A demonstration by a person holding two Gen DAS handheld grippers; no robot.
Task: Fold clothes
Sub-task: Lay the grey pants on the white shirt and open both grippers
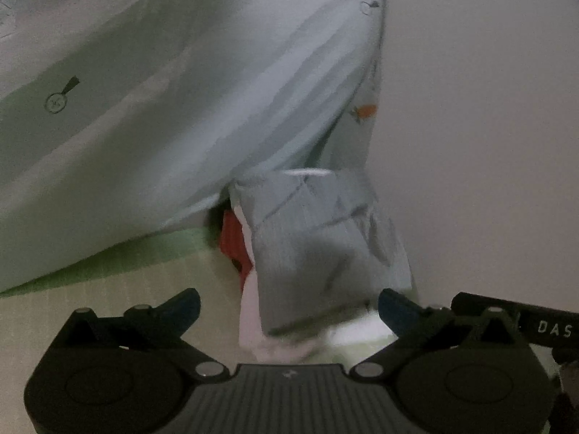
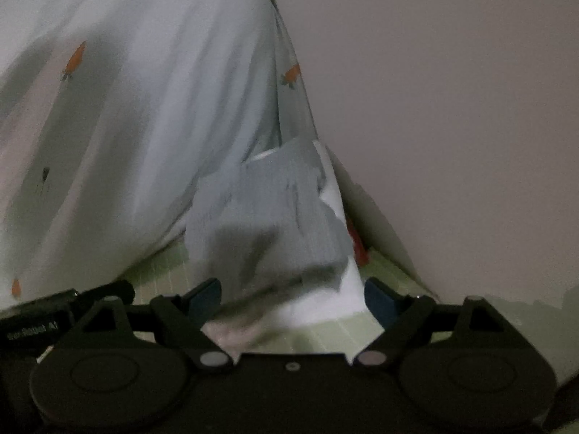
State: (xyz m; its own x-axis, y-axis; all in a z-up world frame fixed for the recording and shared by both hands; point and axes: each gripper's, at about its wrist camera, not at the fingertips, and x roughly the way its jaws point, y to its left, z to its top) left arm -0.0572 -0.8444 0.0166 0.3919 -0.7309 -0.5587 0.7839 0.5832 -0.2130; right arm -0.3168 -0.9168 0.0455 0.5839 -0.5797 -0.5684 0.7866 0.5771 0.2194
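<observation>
A pale blue garment (image 1: 173, 108) printed with small carrots rises away from me like a tent over a green mat. Its ribbed grey-blue cuff (image 1: 318, 249) hangs bunched and blurred between the blue fingers of my left gripper (image 1: 289, 309), whose jaws stand wide apart, open. In the right wrist view the same garment (image 2: 144, 108) slopes up on the left. Another ribbed cuff (image 2: 267, 231), with white cloth under it, lies between the spread fingers of my right gripper (image 2: 293, 296), also open. Whether either cuff touches the pads is hidden.
A green ruled mat (image 1: 108, 307) (image 2: 325, 336) lies under the cloth. Something red (image 1: 235, 238) (image 2: 356, 242) peeks from behind the cuffs. A plain pinkish-grey surface (image 1: 488, 126) fills the right side. The other gripper's black body (image 1: 524, 318) (image 2: 43, 318) sits close alongside.
</observation>
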